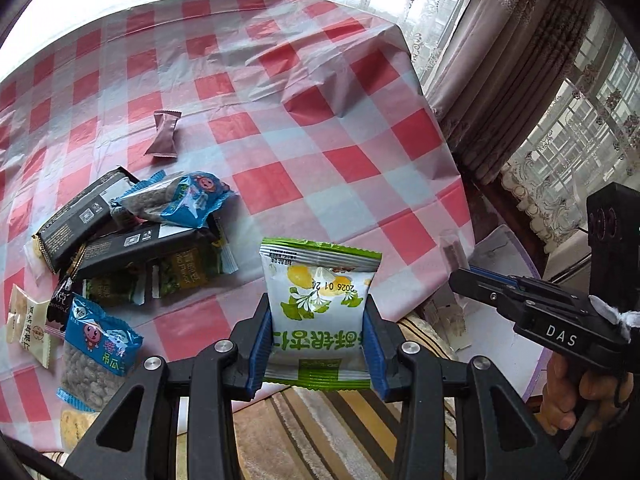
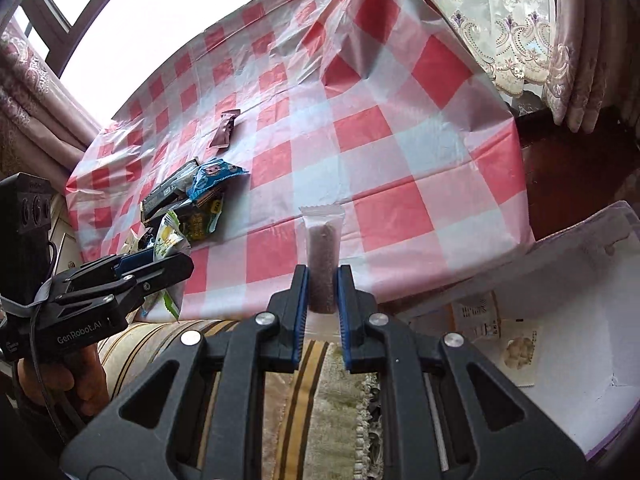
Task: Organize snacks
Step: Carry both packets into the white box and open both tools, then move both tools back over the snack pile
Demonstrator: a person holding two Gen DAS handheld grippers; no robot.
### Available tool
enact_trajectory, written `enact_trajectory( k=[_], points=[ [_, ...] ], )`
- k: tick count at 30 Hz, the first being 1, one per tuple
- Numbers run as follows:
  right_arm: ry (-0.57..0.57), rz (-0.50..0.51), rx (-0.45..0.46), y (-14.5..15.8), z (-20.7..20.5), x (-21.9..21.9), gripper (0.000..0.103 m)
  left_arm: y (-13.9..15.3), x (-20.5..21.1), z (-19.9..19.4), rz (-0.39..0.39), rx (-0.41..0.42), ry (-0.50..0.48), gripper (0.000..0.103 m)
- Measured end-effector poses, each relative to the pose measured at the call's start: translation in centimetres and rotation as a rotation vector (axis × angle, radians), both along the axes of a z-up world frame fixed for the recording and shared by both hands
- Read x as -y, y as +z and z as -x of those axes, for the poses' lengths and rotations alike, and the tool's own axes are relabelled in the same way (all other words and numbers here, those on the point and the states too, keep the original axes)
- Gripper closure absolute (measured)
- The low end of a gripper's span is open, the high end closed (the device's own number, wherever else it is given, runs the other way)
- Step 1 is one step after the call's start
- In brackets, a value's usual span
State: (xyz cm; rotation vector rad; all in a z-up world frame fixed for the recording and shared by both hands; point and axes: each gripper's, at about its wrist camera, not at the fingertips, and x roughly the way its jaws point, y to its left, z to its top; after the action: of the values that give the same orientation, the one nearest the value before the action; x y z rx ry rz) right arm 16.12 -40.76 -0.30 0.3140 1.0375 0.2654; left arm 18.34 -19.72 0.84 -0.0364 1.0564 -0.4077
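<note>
My left gripper point(image 1: 318, 320) is shut on a green and white snack packet point(image 1: 320, 300), held upright off the table's near edge. My right gripper point(image 2: 323, 296) is shut on a clear packet holding a brown snack stick point(image 2: 322, 256), also upright near the table edge. A pile of snack packets point(image 1: 132, 240) lies on the checkered tablecloth point(image 1: 320, 120) at the left: black bars, blue seed packets, green ones. A brown wrapped bar point(image 1: 164, 136) lies alone farther back. The pile also shows in the right wrist view point(image 2: 192, 196).
A white box point(image 2: 580, 340) with a few packets inside sits low at the right, below the table edge. A striped cushion point(image 2: 312, 380) lies under both grippers. Curtains point(image 1: 520, 80) and a window stand to the right. The right gripper shows in the left wrist view point(image 1: 460, 280).
</note>
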Motion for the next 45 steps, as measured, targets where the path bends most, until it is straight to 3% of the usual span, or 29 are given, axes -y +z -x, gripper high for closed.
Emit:
enact_trajectory(
  k=[14,26,29,32,33,45],
  points=[
    [-0.175,-0.037,-0.034,-2.4,2.9,8.4,0.086,-1.3,10.8,1.2,-0.04,-0.046,-0.233,0.061],
    [-0.273,-0.042,-0.071,-3.3,4.6,12.3,0.082,-2.6,16.3,2.0,-0.012,-0.12,-0.351,0.06],
    [-0.294,-0.047,-0.082,-3.6,4.7,12.8,0.081,-3.0,16.8,2.1,-0.006,-0.15,-0.364,0.049],
    [-0.305,-0.055,-0.088,-3.7,4.6,12.9,0.066,-3.0,16.7,2.2,-0.001,-0.152,-0.36,0.042],
    [-0.306,-0.056,-0.088,-3.6,4.6,12.9,0.062,-3.0,16.6,2.2,0.001,-0.152,-0.357,0.042],
    [-0.221,-0.035,-0.103,-2.9,3.2,9.4,0.06,-2.1,13.0,1.9,0.045,-0.127,-0.266,0.042]
  ],
)
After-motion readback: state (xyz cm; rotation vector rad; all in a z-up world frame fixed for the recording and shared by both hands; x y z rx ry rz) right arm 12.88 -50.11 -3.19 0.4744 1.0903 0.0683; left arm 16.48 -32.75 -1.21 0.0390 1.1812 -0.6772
